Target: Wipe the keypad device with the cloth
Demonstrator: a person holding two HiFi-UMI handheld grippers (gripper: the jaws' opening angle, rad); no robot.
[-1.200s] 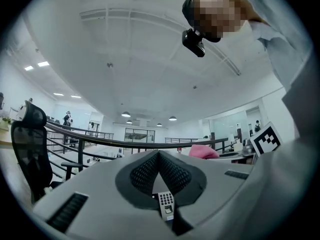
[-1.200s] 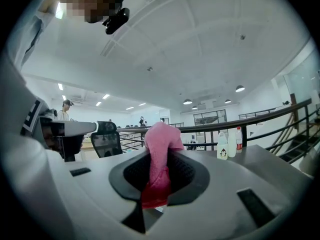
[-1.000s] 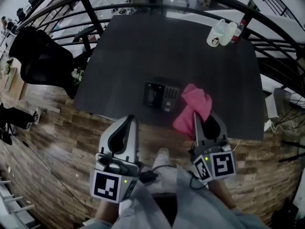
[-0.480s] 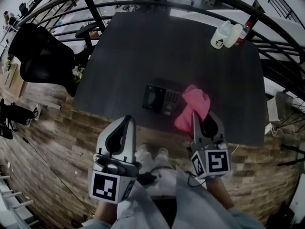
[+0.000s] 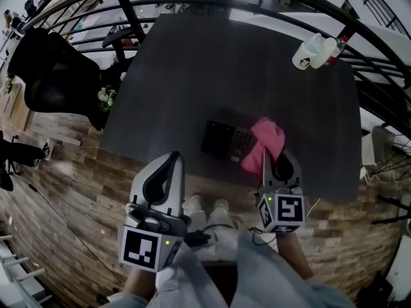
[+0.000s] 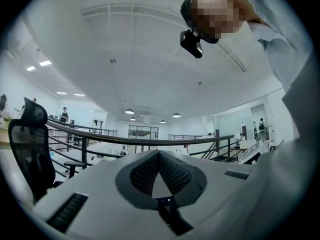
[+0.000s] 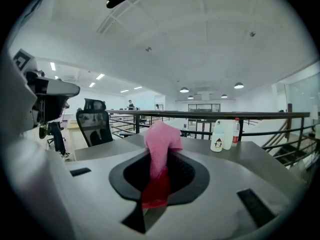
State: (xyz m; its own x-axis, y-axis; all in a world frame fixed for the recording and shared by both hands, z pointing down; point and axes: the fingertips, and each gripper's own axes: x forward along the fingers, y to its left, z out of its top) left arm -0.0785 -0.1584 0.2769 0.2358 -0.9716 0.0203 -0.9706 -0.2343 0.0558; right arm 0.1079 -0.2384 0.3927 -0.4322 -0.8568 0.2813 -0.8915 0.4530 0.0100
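Where the head view looks down, a wood-plank floor (image 5: pixel 77 191) fills the lower half, and a dark grey table (image 5: pixel 212 69) stands above it, ringed on its far side by a black metal railing (image 5: pixel 131 19). A black office chair (image 5: pixel 48 76) sits off the table's left corner, its lower part cut off by the table edge.

The left gripper (image 5: pixel 173 158) hangs over the floor, short of the table's near edge. In its own view the left gripper (image 6: pixel 159 153) has its jaws pressed together at the tips with nothing between them. That camera tilts up at ceiling and railing, so the table is hidden behind the gripper body.

The right gripper (image 5: pixel 276 158) reaches the table's near edge. Seen from its own camera, the right gripper (image 7: pixel 159 159) has its jaws clamped on a crumpled pink cloth (image 7: pixel 161 144), which stands up from them.

From above, the pink cloth (image 5: pixel 264 143) covers the right end of a flat black keypad device (image 5: pixel 225 140) lying near the table's front edge. Whether the two touch cannot be told, and the keys are too dim to make out. The right gripper view does not show the device.

At the far right corner stand a white plastic jug (image 5: pixel 308 53) and a clear bottle with a red cap (image 5: pixel 334 49), side by side.
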